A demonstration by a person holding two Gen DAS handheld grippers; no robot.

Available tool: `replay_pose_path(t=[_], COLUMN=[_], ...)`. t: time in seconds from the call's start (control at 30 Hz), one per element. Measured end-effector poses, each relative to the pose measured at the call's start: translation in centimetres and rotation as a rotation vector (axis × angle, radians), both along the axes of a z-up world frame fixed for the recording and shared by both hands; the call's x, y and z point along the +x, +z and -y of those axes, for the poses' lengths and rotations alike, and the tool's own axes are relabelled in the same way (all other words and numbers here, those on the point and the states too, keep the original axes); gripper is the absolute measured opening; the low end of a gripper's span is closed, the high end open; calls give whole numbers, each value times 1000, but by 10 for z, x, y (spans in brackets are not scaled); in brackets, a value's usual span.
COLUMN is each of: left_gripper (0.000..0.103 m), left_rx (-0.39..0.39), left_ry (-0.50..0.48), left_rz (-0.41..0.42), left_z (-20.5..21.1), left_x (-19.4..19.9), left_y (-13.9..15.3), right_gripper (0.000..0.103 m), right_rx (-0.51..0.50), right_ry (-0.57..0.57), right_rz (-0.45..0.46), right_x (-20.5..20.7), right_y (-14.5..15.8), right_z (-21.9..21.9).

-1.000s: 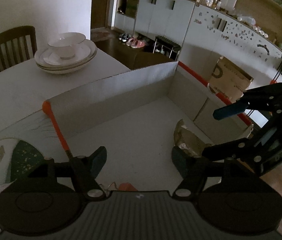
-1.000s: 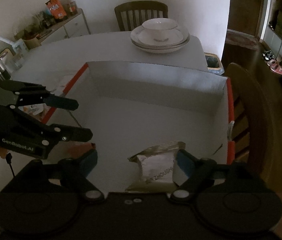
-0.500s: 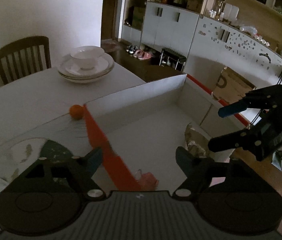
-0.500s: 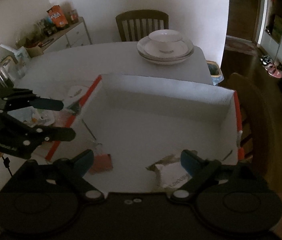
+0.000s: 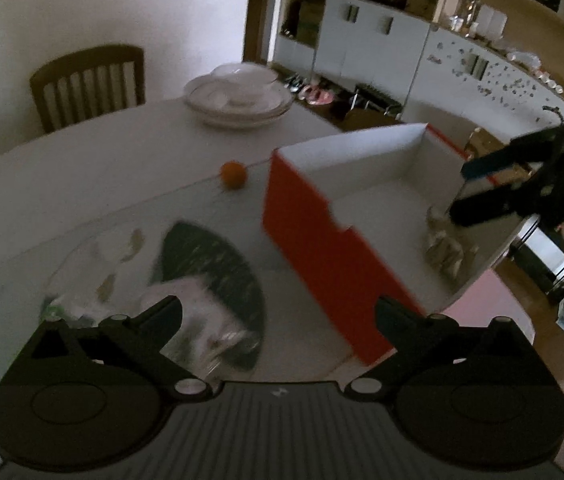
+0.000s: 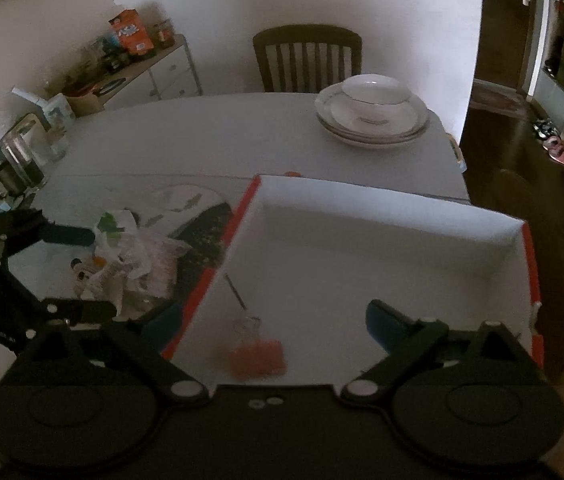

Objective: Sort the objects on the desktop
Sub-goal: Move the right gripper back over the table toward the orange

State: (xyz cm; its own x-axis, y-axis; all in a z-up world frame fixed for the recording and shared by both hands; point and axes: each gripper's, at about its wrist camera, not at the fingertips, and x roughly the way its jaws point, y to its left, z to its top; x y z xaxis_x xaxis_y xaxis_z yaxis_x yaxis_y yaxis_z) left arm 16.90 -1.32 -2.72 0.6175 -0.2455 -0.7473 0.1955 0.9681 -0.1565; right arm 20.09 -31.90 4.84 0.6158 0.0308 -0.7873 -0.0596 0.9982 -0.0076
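Both jaw pairs have just been opened wide and hold nothing: left gripper [image 5: 278, 312] is swung off the orange box [image 5: 322, 248] over plastic wrappers [image 6: 134, 252] at lower left; a hurried grab risks scattering them.

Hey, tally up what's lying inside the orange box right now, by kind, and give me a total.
Red binder clip: 1
Crumpled silvery packet: 1
Total inside the box: 2

no legible text, labels blurred
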Motion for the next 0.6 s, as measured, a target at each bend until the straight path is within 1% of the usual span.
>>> replay_pose_path(t=[0.17, 0.27, 0.4, 0.6], left_gripper=[103, 103, 103, 103], left_rx=[15, 10, 20, 1], left_ry=[41, 57, 56, 52], left_rz=[-58, -89, -92, -121], left_z=[-28, -40, -48, -56], left_x=[-8, -9, -7, 3], left_y=[-16, -24, -29, -37], right_gripper=[99, 99, 99, 98], right_rx=[-14, -29, -37, -71], right_ry=[13, 16, 8, 16], right_rz=[-8, -10, -15, -13], right_x=[11, 18, 30, 57], right_y=[-2, -3, -4, -2], right_z=[-18, -27, -34, -41])
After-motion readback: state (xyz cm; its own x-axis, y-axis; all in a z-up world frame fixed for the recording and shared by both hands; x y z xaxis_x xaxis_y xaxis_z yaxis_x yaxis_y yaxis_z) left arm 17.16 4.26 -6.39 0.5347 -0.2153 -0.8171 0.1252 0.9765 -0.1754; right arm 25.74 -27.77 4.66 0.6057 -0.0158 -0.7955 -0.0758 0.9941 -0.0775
